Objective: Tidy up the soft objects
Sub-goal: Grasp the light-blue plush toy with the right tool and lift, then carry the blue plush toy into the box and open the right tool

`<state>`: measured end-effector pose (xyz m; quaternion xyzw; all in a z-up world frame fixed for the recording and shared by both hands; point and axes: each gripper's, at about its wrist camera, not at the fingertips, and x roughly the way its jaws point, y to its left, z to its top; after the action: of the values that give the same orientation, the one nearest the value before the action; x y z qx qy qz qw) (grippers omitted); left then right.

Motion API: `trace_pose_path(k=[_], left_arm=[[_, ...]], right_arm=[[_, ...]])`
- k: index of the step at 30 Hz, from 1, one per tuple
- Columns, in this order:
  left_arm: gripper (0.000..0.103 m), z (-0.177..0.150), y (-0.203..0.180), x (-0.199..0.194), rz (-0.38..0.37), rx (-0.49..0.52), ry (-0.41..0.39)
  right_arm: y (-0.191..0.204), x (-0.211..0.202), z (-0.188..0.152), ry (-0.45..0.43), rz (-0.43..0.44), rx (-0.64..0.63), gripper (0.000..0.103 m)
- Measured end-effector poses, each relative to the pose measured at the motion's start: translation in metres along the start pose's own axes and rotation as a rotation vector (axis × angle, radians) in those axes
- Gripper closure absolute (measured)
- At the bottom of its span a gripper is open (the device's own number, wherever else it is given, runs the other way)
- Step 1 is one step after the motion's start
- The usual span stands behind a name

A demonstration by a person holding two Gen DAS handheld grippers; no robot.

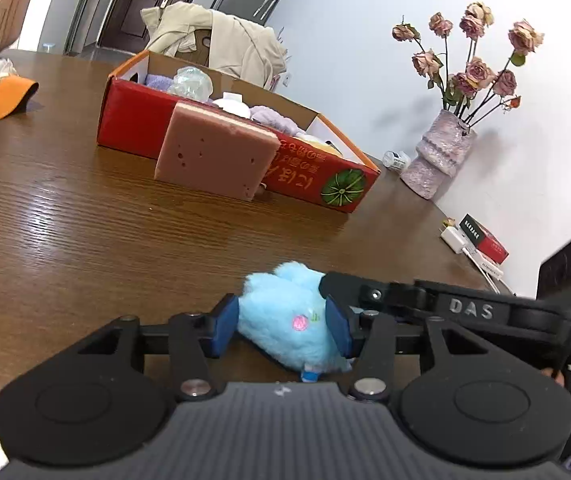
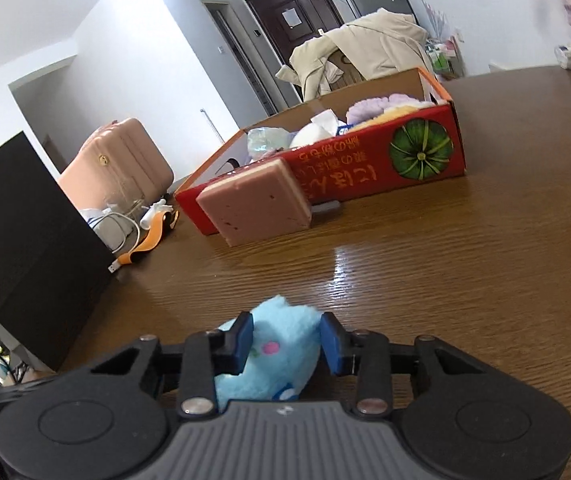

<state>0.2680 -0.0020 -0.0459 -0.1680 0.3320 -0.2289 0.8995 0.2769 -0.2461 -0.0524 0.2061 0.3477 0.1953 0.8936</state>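
the plush toy (image 1: 285, 316) is fluffy pale-blue pile. the table (image 1: 85, 220) is glossy wood grain with glare streaks. the sponge (image 1: 215, 150) looks matt, pitted foam. the box (image 1: 325, 178) is printed cardboard, raw brown inside. the vase (image 1: 439, 152) looks rough and glittery.

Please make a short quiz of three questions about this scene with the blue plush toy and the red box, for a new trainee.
1. True or false: both pairs of tongs, the left tongs and the right tongs, have the blue plush toy between their pads.
2. Where is the pink sponge block? A. inside the red box B. standing on the table, leaning against the red box C. under the vase of flowers
3. Fill in: the dried roses stand in a ___ vase.

Key: 1 true; 2 B; 3 pink.
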Motion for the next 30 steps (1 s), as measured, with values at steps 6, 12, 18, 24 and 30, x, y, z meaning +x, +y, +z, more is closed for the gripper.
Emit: trace_pose_path(k=[6,12,18,24,30], left_arm=[[0.056,0.005,0.017,0.009,-0.055,-0.069,0.031],[0.055,0.008,0.030,0.018,-0.104,-0.139,0.049],[0.057,0.010,0.026,0.020,-0.102,-0.120,0.046],[0.057,0.012,0.021,0.022,-0.096,-0.096,0.053],[0.065,0.017,0.010,0.016,-0.103,-0.067,0.033]], right_arm=[[-0.013,0.006,-0.005,-0.017,0.050,0.068,0.068],[-0.021,0.016,-0.006,-0.024,0.111,0.101,0.068],[-0.021,0.019,-0.005,-0.022,0.117,0.095,0.068],[-0.021,0.018,-0.005,-0.034,0.112,0.084,0.068],[-0.018,0.012,-0.005,-0.058,0.105,0.073,0.067]])
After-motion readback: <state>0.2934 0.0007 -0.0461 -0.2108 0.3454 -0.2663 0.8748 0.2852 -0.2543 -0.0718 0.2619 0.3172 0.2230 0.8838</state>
